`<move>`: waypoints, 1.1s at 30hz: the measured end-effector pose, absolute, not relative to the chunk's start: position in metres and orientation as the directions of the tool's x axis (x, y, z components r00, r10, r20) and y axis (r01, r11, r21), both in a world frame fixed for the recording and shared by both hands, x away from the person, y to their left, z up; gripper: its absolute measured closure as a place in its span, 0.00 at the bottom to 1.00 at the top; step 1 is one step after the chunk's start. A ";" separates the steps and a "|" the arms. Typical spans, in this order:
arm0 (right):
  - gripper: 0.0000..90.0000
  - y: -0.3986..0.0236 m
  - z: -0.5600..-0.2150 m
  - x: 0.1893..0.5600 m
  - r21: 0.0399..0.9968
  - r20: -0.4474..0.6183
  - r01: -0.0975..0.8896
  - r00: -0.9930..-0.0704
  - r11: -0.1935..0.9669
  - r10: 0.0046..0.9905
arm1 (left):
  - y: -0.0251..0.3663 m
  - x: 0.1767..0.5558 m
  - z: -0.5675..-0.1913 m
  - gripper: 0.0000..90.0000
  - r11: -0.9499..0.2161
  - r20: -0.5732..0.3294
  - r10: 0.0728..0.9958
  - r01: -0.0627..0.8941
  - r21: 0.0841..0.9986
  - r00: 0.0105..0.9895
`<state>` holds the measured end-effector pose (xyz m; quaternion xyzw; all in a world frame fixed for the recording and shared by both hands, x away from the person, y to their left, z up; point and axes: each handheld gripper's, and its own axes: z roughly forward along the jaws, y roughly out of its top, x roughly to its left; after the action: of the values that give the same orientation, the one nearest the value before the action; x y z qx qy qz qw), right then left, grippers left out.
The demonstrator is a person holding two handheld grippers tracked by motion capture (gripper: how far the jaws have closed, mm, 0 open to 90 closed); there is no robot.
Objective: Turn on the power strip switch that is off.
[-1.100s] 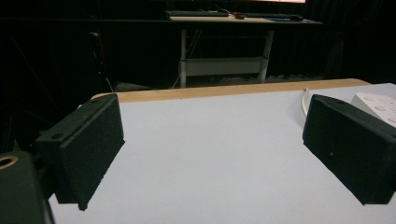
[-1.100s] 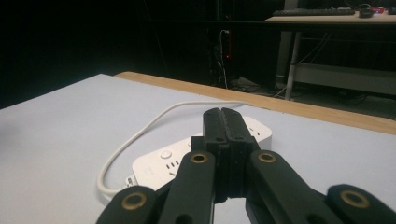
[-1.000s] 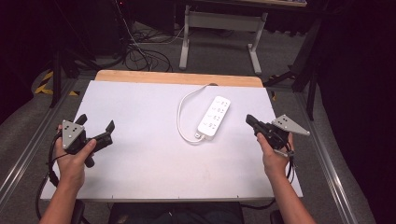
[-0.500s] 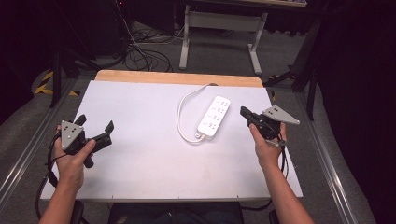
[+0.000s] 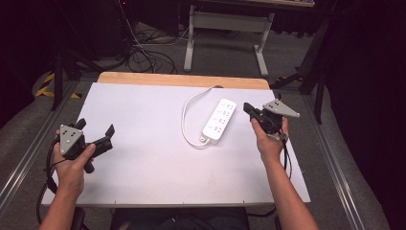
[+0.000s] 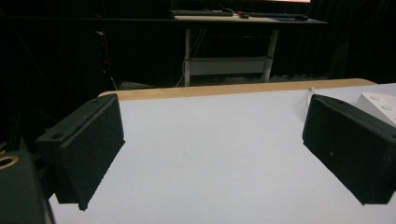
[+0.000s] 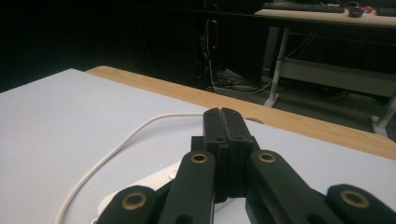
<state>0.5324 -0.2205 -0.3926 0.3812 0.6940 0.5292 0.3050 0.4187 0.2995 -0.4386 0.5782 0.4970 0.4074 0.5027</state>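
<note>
A white power strip (image 5: 219,120) lies at the table's centre right, its white cable (image 5: 187,115) looping off to its left and back to the far edge. My right gripper (image 5: 248,109) hovers just right of the strip, jaws pressed together with nothing between them. In the right gripper view those shut jaws (image 7: 222,122) sit above the strip (image 7: 149,185) and the cable (image 7: 112,151). Near the table's left front my left gripper (image 5: 95,130) is held open and empty. Its own view shows the two jaws wide apart (image 6: 212,158), with a corner of the strip (image 6: 377,101) at far right.
The white table top (image 5: 143,143) has a wooden strip (image 5: 182,79) along its far edge. Beyond it stand a desk frame (image 5: 225,28) and tangled floor cables (image 5: 143,55). A metal rail (image 5: 344,177) runs along the right side.
My right gripper has moved forward and left, closing in on the power strip's right side. The left gripper has stayed about where it was, still open.
</note>
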 end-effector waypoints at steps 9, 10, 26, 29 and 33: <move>1.00 -0.215 -0.394 0.545 0.963 -0.023 0.220 -0.509 0.156 0.861 | 0.300 0.419 -0.439 0.07 -0.006 -0.024 0.985 0.170 0.985 0.170; 1.00 -0.215 -0.395 0.546 0.961 -0.027 0.224 -0.509 0.162 0.861 | 0.300 0.419 -0.439 0.07 -0.007 -0.022 0.985 0.171 0.985 0.170; 1.00 -0.208 -0.396 0.556 0.954 -0.032 0.238 -0.517 0.180 0.855 | 0.303 0.414 -0.440 0.07 -0.009 -0.018 0.988 0.170 0.985 0.156; 1.00 -0.204 -0.398 0.558 0.952 -0.036 0.240 -0.524 0.188 0.851 | 0.304 0.413 -0.440 0.06 -0.008 -0.019 0.988 0.170 0.985 0.156; 1.00 -0.201 -0.399 0.560 0.951 -0.036 0.243 -0.527 0.192 0.849 | 0.305 0.412 -0.440 0.06 -0.010 -0.017 0.987 0.168 0.986 0.157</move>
<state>0.5600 -0.2015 -0.3986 0.3835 0.7119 0.5069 0.2986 0.4123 0.3046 -0.4403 0.5777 0.5002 0.4140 0.4946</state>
